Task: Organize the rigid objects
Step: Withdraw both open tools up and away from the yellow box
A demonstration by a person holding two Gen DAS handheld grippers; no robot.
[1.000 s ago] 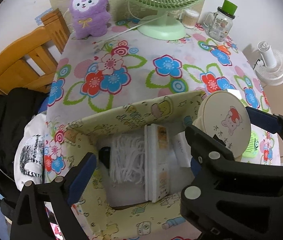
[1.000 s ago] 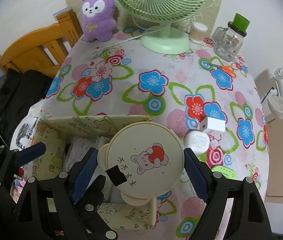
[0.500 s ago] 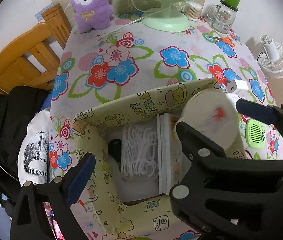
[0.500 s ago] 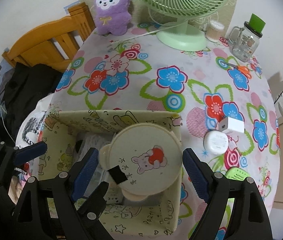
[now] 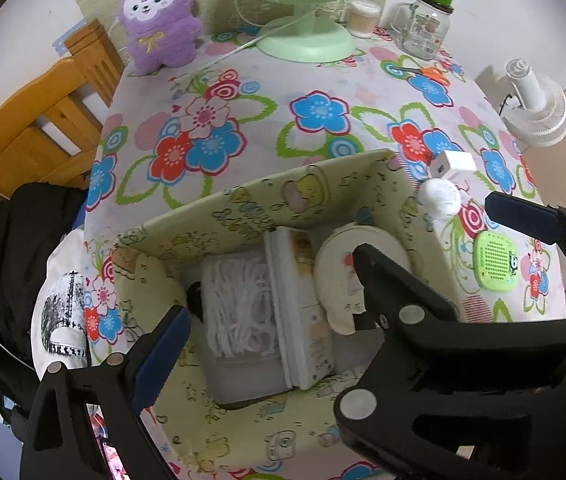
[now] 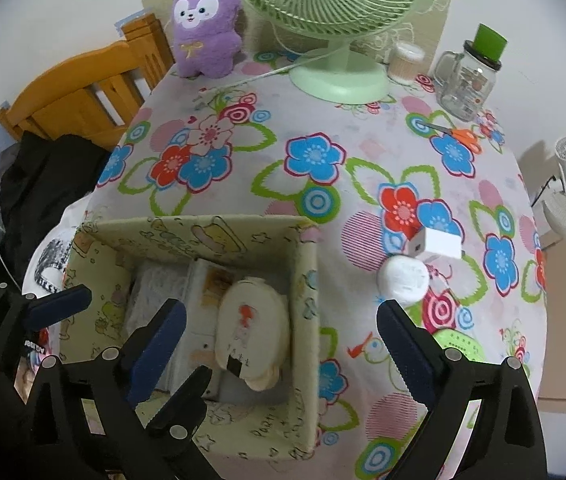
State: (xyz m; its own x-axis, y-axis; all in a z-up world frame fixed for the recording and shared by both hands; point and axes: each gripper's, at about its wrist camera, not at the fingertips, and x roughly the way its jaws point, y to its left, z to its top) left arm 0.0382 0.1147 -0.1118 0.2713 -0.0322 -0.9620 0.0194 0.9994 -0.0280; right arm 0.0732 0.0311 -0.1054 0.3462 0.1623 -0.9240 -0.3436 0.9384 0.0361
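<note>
A flower-printed cloth covered the surface, with a green fan and a purple plush toy at the far edge and a wooden chair to one side. Near the front edge stood a cartoon-printed storage box.

The right tongs had just been opening and stood wide, nothing pressed between the pads. The round cream disc with its small red figure lay inside the box, leaning on edge beside a white book-like pack. The left tongs hovered over the box with the jaws well apart and empty; the near finger was mostly masked by the right tool's black frame.

Judging from this, the disc rested tilted, not flat, so it might slide or tip further when the tongs lifted out, and a finger catching the soft box wall could drag the whole box toward the surface edge close by.

The left view showed what the right did not: a bundle of white cord and a dark item low in the box's corner. The right view showed the whole white charger cube, the round white case and orange-handled scissors lying loose on the cloth, apparently still to be sorted, along with a green grille gadget.
</note>
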